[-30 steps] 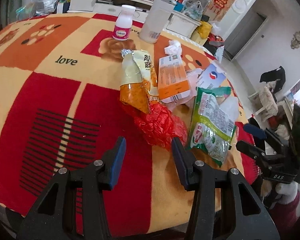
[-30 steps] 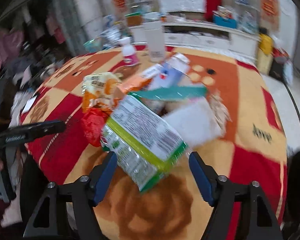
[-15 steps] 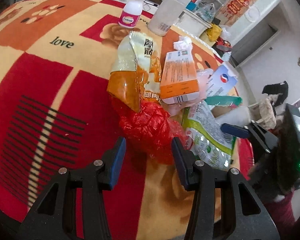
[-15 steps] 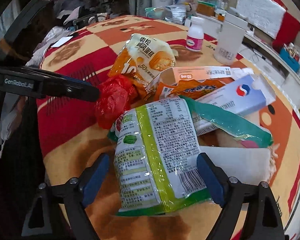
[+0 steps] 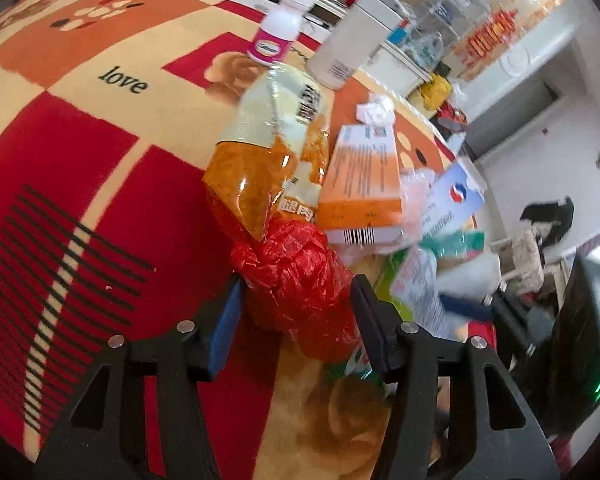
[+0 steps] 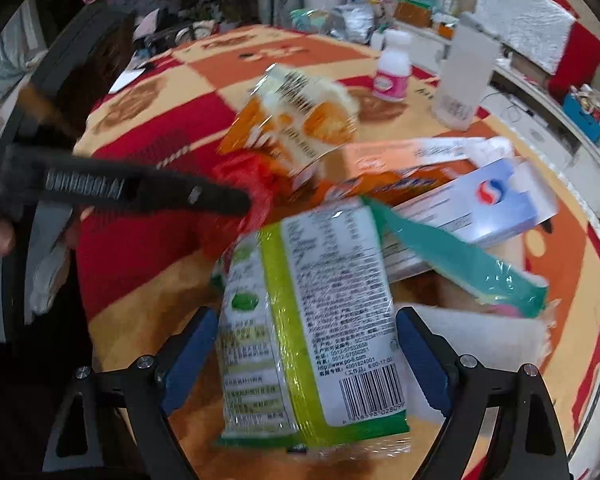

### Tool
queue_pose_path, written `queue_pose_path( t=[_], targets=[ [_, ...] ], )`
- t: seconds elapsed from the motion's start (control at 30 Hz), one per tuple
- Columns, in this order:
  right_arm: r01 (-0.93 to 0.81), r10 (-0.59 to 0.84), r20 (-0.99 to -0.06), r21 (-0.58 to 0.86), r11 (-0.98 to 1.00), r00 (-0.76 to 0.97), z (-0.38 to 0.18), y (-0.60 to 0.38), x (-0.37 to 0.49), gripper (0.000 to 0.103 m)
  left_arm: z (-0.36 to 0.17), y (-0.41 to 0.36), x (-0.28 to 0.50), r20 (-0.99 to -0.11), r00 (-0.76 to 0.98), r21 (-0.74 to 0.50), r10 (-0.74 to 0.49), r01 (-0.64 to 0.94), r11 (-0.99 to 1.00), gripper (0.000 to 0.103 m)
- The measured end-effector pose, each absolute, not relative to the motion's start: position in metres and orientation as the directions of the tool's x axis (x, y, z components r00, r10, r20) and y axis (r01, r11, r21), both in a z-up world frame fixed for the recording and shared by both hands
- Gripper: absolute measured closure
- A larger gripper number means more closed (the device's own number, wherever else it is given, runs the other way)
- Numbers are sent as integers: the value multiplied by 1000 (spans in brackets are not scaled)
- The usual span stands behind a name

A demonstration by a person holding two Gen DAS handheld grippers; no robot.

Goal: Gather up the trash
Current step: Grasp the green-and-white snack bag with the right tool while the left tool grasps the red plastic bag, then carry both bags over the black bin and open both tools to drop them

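A heap of trash lies on the patterned cloth (image 5: 80,160). My left gripper (image 5: 296,284) has its jaws opening, with the crumpled red plastic bag (image 5: 296,280) between them. Behind the bag stand an orange-yellow snack bag (image 5: 268,160), an orange box (image 5: 360,184) and a white-blue box (image 5: 452,196). My right gripper (image 6: 306,314) is open astride the green snack packet (image 6: 308,320), with a gap at each pad. A teal wrapper (image 6: 460,264) and white paper (image 6: 472,336) lie just right of it. The left gripper's finger (image 6: 140,192) reaches the red bag (image 6: 240,184).
A small white bottle with a pink label (image 5: 278,36) and a tall white canister (image 5: 356,40) stand at the far side, with a crumpled tissue (image 5: 374,108) nearby. The cloth's near edge drops off just below both grippers. Shelves and clutter ring the room.
My left gripper has come forward and down onto the red bag, and its jaws have spread. My right gripper has widened, rolled and settled over the green packet.
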State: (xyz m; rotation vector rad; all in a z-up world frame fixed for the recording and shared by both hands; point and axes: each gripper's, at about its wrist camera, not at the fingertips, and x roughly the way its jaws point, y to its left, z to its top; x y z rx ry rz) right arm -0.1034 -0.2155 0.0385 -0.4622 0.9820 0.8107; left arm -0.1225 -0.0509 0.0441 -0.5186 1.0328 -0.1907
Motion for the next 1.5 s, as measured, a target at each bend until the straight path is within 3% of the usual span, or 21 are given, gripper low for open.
queue_pose_path(
  t=[0.13,0.2,0.23,0.27,0.43,0.83,1.5],
  targets=[
    [-760,401,-858,20,650,320,29,-213,-108,15,37,-57,-113,-788,489,-480,-374,-107,871,44],
    [-740,426,-848,63,669,314,26,-218,-112,26,33,-57,-111,-782,494,-492,-380,-113,863,45],
    [-731,439,-841,78,678,317,25,-221,-115,32,33,-57,-112,-774,503,-496,-383,-108,861,49],
    [-720,448,-831,84,688,331,26,-226,-119,35,34,-58,-113,-774,498,-498,-392,-96,862,63],
    [-682,497,-790,143,718,358,40,-253,-144,54,42,-60,-136,-776,483,-473,-405,-22,881,71],
    [-562,526,-706,217,798,474,71,-311,-160,55,90,-101,-190,-747,489,-430,-450,161,888,71],
    [-292,352,-633,202,935,689,106,-441,-171,55,126,-245,-154,-709,435,-377,-555,431,820,71]
  ],
)
